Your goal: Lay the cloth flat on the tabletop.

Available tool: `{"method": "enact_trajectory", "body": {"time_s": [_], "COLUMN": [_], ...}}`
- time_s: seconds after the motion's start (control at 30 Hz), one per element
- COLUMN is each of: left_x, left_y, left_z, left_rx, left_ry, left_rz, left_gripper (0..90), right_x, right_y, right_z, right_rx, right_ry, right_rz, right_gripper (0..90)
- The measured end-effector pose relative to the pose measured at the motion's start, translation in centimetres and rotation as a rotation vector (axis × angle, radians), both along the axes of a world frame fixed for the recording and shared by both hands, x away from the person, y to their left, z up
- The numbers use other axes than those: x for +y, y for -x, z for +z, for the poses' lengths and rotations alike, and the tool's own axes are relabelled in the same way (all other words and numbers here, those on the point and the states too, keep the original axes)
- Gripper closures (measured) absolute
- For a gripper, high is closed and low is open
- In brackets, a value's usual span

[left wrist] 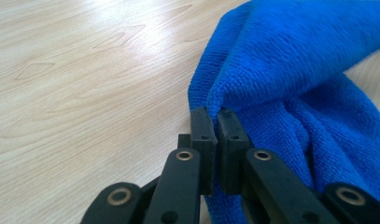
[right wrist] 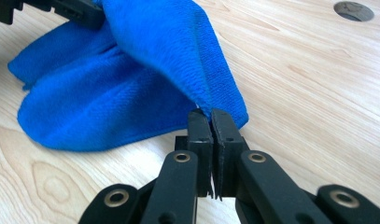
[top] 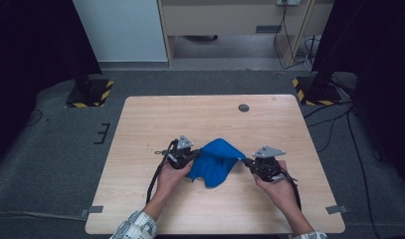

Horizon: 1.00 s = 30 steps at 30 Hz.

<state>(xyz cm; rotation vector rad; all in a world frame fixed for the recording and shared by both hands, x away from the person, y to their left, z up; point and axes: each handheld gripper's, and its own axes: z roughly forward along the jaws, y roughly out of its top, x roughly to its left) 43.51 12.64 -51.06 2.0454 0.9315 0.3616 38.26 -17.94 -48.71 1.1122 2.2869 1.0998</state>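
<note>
Over table [top: 140, 129] — both grippers pinching blue cloth [top: 215, 162].

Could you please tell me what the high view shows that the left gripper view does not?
High view alone: both hands, the right gripper, the whole table with its round hole, and the floor around it. Left gripper view alone: the left gripper up close, its fingers pinched shut on a fold of the cloth's edge, and the terry weave. Both: blue cloth, left gripper, wooden tabletop.

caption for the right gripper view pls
Right hand-held gripper shut on a corner of the blue cloth above the wooden table.
</note>
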Motion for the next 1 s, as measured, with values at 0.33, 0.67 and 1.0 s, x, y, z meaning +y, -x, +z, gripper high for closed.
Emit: {"method": "enact_trajectory", "body": {"time_s": [0.33,0.67,1.0], "left_x": [-1.6,-1.5,1.7], "left_y": [-1.7,-0.8,2.4], "left_z": [-0.9,0.5,1.0], "left_rx": [0.014,-0.023,-0.035], "left_ry": [0.021,0.096,0.083], "left_rz": [-0.027,-0.030,0.049], "left_gripper": [80.0,46.9,51.0], "right_x": [-1.6,-2.9,-2.6], "right_y": [1.0,1.0,-0.5], "right_z": [0.1,-0.3,-0.4], "right_rx": [0.014,0.030,0.023], "right_ry": [0.011,-0.019,-0.073], "right_rz": [-0.030,-0.044,-0.045], "right_gripper": [88.0,88.0,87.9]}}
